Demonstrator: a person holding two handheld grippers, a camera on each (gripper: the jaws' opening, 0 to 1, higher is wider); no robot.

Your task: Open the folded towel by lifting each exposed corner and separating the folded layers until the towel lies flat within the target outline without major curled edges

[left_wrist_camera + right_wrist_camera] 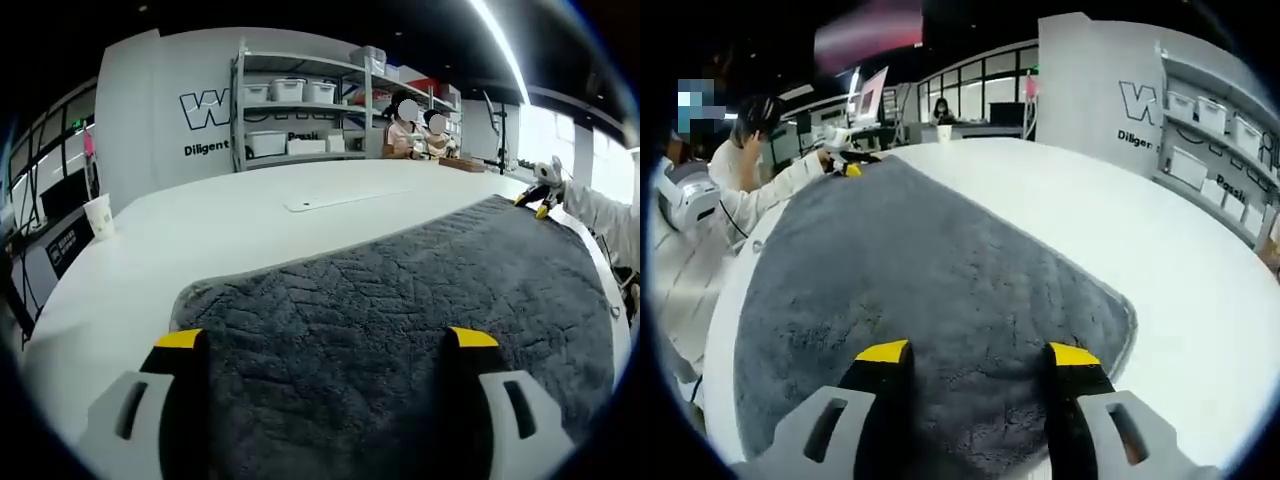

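Observation:
A dark grey towel lies spread on the white table, its near rounded corner under my left gripper. That gripper's yellow-tipped jaws stand wide apart, open, above the pile. At the towel's far right corner the right gripper shows small, held from a white sleeve. In the right gripper view the towel stretches away, with my right gripper open over its near corner. The left gripper sits at the far corner there. I see no fold left in the towel.
A paper cup stands near the table's left edge. A flat white strip lies beyond the towel. Shelves with bins and seated people are behind. The person in white stands by the table.

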